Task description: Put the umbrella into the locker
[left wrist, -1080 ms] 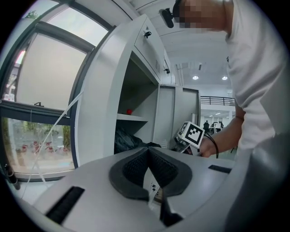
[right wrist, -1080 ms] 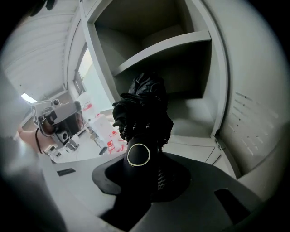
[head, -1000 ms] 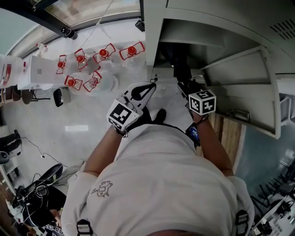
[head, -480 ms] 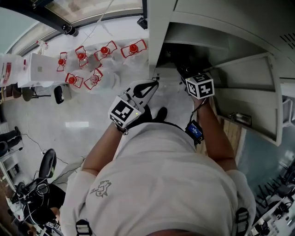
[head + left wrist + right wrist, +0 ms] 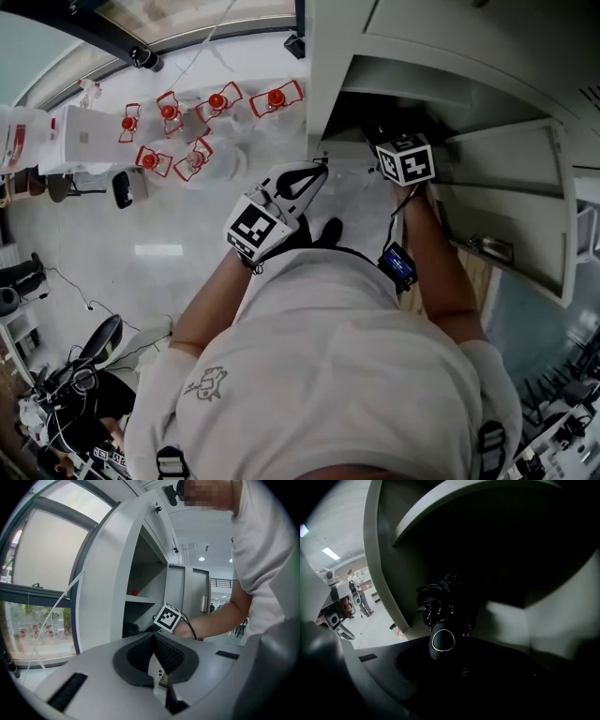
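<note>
The black folded umbrella points into the dark locker compartment, its round handle end sitting between the jaws of my right gripper, which is shut on it. In the head view the right gripper's marker cube is at the mouth of the white locker, and its jaws are lost in the shadow inside. My left gripper hangs left of the opening, holding nothing. In the left gripper view its pads meet, so the left gripper is shut.
An open locker door stands to the right of my right arm. Several red-and-white stools and a dark office chair stand on the pale floor at left. A shelf with a small red thing sits higher in the locker.
My right gripper has moved forward with the umbrella, from in front of the locker to its opening. The left gripper has stayed where it was.
</note>
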`<state>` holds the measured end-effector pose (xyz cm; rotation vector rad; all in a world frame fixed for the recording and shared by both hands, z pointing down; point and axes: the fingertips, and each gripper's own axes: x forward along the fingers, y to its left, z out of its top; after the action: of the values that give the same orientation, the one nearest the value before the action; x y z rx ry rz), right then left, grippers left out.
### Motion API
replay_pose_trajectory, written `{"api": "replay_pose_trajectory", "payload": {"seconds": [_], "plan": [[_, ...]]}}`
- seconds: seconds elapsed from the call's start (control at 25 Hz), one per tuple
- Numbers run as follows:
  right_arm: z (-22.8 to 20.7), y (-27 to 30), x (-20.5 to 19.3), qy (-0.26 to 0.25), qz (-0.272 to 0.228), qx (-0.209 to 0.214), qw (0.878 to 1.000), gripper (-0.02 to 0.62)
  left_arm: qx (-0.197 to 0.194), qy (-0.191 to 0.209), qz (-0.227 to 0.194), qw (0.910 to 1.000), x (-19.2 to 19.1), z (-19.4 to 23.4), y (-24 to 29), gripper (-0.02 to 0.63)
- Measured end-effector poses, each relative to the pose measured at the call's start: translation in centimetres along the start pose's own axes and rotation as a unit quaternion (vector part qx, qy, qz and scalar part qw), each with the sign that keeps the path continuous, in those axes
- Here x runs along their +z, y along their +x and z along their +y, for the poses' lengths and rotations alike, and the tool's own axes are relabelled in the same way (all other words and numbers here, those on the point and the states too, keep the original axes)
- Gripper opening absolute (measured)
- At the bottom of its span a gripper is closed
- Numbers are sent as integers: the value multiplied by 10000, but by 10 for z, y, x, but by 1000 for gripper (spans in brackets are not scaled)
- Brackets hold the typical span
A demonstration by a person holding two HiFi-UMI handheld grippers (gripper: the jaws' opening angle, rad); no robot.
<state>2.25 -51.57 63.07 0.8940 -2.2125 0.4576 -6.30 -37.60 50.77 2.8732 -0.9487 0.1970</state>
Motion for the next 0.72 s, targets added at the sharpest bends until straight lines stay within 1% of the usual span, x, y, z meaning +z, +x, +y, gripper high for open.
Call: {"api": "replay_pose_trajectory", "payload": {"seconds": [0.32,0.52,0.72], "plan": [[-25,25,15,-18,183,-192,9996,147,-13,-53,45,10000,-3,4,2,11],[-30,41,14,-109,408,-264,9988,149,-38,-51,71,10000,-6,3,2,11],[-38,49,20,-164,408,-302,9986,150,-54,-85,91,9999,-5,3,6,11]]}}
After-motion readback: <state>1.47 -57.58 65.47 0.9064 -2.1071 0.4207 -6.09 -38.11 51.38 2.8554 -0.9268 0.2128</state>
